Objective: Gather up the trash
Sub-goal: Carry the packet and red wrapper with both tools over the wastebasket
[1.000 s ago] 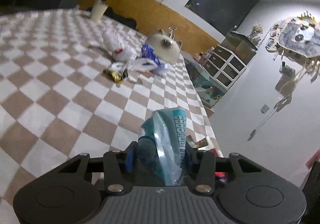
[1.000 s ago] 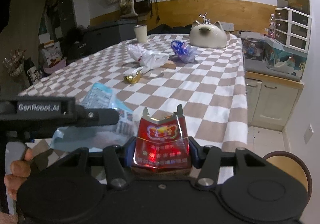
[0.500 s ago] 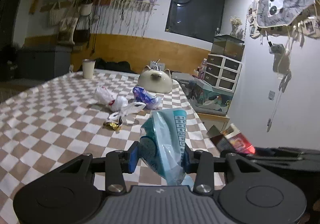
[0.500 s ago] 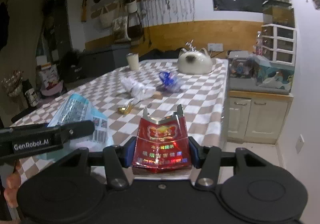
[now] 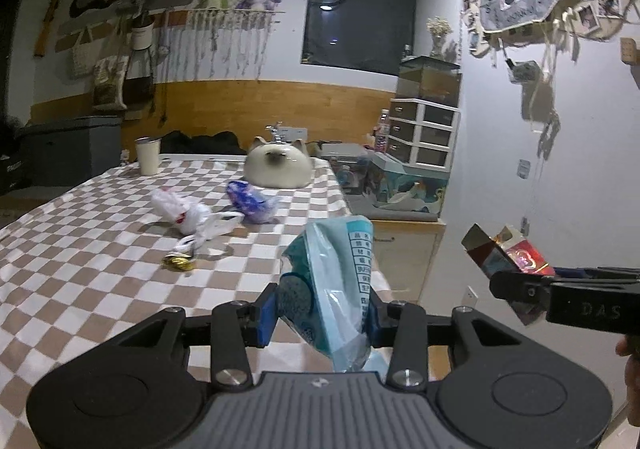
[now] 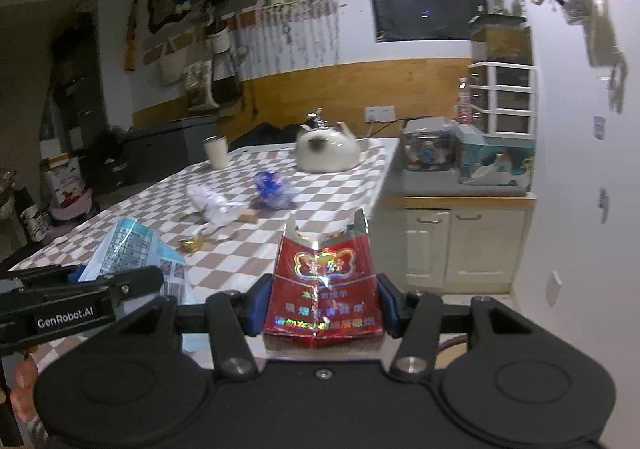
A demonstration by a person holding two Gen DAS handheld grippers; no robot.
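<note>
My left gripper (image 5: 322, 315) is shut on a crumpled light-blue plastic wrapper (image 5: 340, 281), which also shows at the left of the right wrist view as the wrapper (image 6: 132, 253). My right gripper (image 6: 320, 305) is shut on a torn red cigarette pack (image 6: 324, 285); the same pack (image 5: 508, 261) appears at the right of the left wrist view. Both are held above the near edge of the checked table (image 5: 80, 273). On the table lie a white plastic bag (image 5: 188, 215), a blue wrapper (image 5: 250, 203) and a gold wrapper (image 5: 178, 261).
A cat-shaped white ornament (image 5: 278, 167) and a white cup (image 5: 147, 156) stand at the table's far end. A low cabinet (image 6: 460, 241) with boxes and a drawer unit (image 5: 424, 133) lines the right wall. A person's fingers (image 6: 20, 381) hold the left gripper's handle.
Both grippers have risen and pulled back from the table with their trash still held. The left view has rolled level, and the right gripper with the red pack has come into its right side.
</note>
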